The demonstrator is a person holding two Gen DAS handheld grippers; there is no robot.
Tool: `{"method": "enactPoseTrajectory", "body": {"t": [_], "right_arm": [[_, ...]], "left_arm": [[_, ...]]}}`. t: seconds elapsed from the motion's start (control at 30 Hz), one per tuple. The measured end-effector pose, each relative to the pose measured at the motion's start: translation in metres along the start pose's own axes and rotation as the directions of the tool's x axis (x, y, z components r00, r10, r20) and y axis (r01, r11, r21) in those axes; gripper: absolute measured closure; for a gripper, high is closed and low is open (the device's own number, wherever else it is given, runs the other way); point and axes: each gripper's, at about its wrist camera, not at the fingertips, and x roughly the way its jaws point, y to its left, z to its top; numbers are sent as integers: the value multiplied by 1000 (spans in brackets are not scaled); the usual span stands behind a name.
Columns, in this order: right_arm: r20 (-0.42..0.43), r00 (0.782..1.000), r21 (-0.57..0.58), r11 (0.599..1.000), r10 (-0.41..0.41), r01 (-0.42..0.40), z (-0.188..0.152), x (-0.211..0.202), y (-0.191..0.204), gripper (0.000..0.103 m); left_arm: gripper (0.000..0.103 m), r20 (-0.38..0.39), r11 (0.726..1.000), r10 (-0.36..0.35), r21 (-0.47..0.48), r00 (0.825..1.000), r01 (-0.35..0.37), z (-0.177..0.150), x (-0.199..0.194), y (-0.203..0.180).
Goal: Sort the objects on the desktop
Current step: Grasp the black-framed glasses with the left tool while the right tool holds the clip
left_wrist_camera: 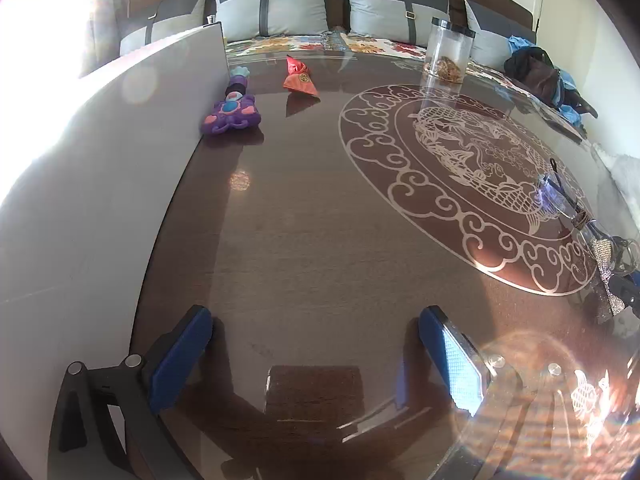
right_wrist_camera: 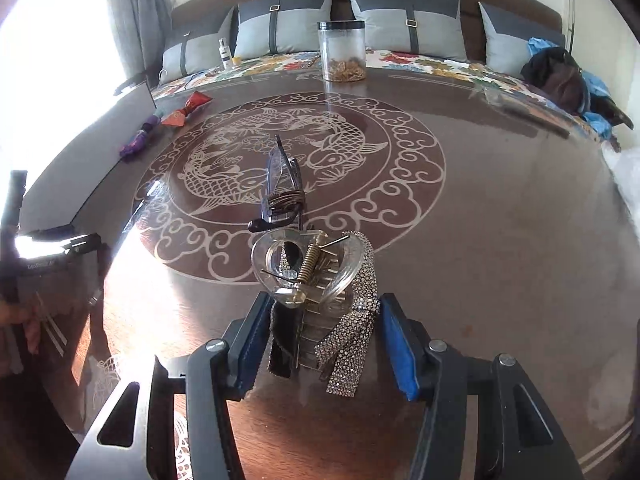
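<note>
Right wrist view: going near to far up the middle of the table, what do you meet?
Right gripper → rhinestone hair claw between its jaws → folded glasses → lidded clear jar at the far edge.

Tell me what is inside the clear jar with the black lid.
The jar holds a low heap of brownish-gold bits at its bottom; the rest looks empty. Its wall is hazy, so what the bits are cannot be told. Nothing shows of what lies under the heap.
</note>
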Motion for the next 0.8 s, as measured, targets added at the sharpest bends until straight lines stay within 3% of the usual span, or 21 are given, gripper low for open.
{"method": "enactPoseTrajectory", "body": {"t": [0.1,0.13,0.2,0.47,0.5,0.53,0.57,0.67,0.8], "right_arm": [[-1,1000,-27,999,-21,21,-2,7,2,44],[11,999,-33,999,-30,31,-4,7,3,35],[10,999,-40,999,-36,37,-5,10,7,28],[15,998,-46,997,-56,57,-8,11,7,30],[20,998,-39,997,-60,61,-8,10,6,34],[26,998,-30,997,-65,66,-8,8,5,45],[30,998,-25,998,-58,59,-8,7,4,49],[31,998,-20,998,-53,54,-8,7,3,49],[42,997,-9,998,-58,58,-10,5,4,49]], "left_arm": [[0,1,1000,0,1,1000,0,-2,-1,0],[0,1,1000,0,0,1000,0,-2,-1,0],[0,1,1000,3,-1,1000,-3,-4,-2,0],[0,-31,998,33,-60,999,-35,-12,-10,-6],[0,-46,997,19,-69,999,-22,-11,-11,-10],[0,-55,996,-22,-85,998,18,-9,-12,-15],[0,-64,991,-85,-113,994,77,-4,-13,-21],[0,-61,962,-211,-189,976,197,20,-17,-47],[0,-71,927,-336,-203,939,317,67,-15,-100]]}}
